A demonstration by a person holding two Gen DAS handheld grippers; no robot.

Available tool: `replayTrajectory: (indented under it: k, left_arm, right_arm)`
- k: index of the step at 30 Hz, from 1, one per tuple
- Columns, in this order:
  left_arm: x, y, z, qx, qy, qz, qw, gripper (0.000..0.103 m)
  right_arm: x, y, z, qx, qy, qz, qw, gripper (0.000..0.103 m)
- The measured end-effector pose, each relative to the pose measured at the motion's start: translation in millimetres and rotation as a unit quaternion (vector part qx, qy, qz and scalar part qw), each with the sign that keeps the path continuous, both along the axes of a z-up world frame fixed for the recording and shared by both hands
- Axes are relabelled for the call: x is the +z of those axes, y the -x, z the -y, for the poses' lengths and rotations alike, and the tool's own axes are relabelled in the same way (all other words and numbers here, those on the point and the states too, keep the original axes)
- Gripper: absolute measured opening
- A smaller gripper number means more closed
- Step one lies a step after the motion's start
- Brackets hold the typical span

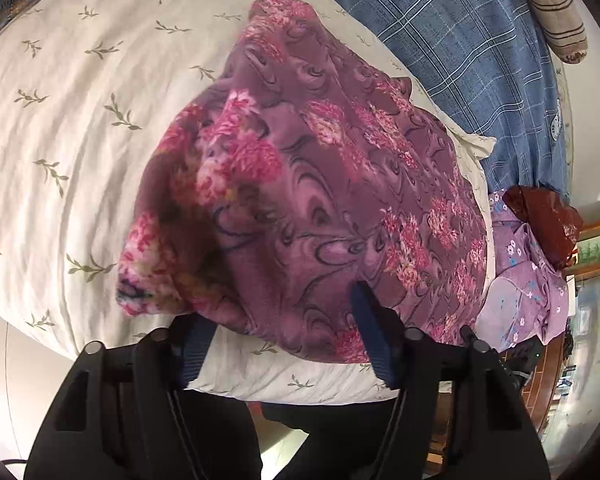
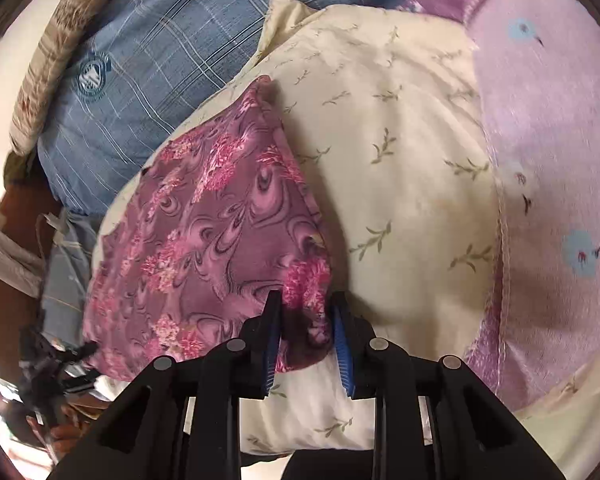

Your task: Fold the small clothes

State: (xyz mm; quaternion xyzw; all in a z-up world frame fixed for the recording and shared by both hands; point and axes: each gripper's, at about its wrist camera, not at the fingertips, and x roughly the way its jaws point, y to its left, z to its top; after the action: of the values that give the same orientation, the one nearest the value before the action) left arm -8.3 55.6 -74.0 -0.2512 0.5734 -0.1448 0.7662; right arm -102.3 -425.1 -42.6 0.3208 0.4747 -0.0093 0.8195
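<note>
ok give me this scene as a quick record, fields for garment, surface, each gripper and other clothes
garment: purple cloth with pink floral print, lying partly bunched
surface: cream pillow with olive leaf sprigs, on blue plaid bedding
left gripper: open, fingers straddling the garment's near edge
right gripper: fingers close around a bunched corner of the garment, apparently gripping it
other clothes: lilac fabric with small blue flowers, beside the pillow

Leaf-print cream pillow (image 1: 80,128) lies on blue plaid bedding (image 1: 460,48).
</note>
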Motion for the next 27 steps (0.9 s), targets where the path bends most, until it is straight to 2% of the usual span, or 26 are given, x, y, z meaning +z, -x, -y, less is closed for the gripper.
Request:
replayTrajectory:
  k: [5,7,9,10,13,17,25,27]
  left_arm:
    - [9.8,14.9,-19.5,-0.012,0.035,0.015,0.9992,0.062]
    - [11.3,17.4,-26.0,-0.009,0.056,0.018,0.9982,0.063]
    - [8.9,16.2,-30.4,0.003,0.071,0.016,0.9974,0.064]
    - [6.2,15.9,-32.9,0.008,0.08,0.012,0.9967,0.064]
    - [-4.2,15.2,-38.8,0.038,0.113,0.0,0.9929,0.064]
    - [-19.3,19.1,-39.8,0.058,0.159,-0.022,0.9853,0.064]
    - [-19.8,-2.3,-44.7,0.065,0.162,-0.017,0.9845,0.064]
    - [-19.2,-7.6,-43.1,0.062,0.163,-0.016,0.9846,0.068]
  right_arm:
    - [33.0,7.4,4.1,-0.019,0.055,0.032,0.998,0.036]
    - [48.2,6.4,-0.1,-0.016,0.058,0.057,0.997,0.053]
    - [57.1,3.2,-12.9,0.0,0.06,0.069,0.996,0.065]
    - [60.3,-1.1,-23.1,0.017,0.062,0.073,0.995,0.068]
    - [63.1,-13.4,-58.3,0.069,0.083,0.076,0.991,0.068]
    - [51.2,-23.0,-81.7,0.097,0.087,0.059,0.99,0.068]
    - [35.3,-33.6,-88.3,0.114,0.079,0.031,0.99,0.069]
    - [36.4,-34.4,-96.2,0.127,0.082,0.033,0.988,0.069]
